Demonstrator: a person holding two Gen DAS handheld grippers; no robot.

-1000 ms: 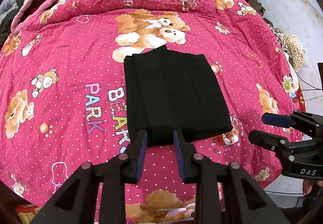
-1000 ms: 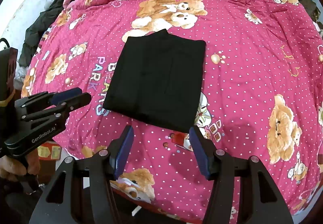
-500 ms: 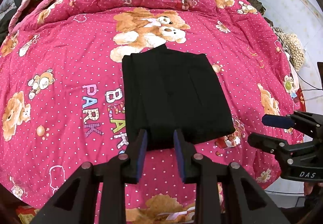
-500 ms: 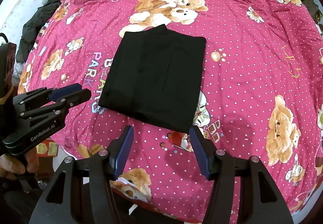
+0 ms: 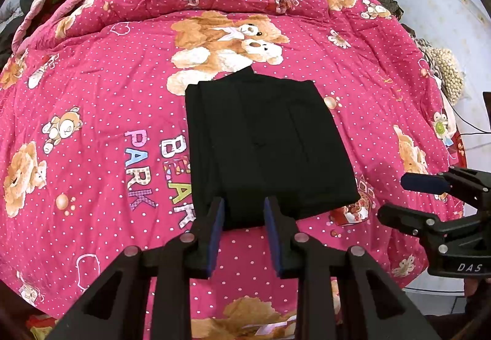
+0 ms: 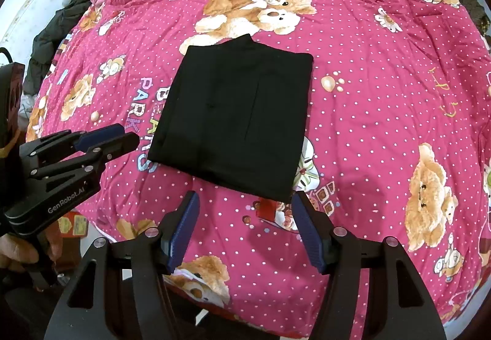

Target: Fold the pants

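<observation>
The right gripper has just been opening wider, empty; the left gripper hangs half-spread, empty. Black pants ahead look fully folded.

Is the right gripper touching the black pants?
Apart. In the right wrist view, the right gripper hangs open with pink quilt showing between its fingertips and the near edge of the pants.

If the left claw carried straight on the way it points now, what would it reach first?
Probably the near edge of the folded black pants: the left claw points steeply down, open and empty, framing that edge. Depth is unclear; it may meet the pink quilt just short.
</observation>
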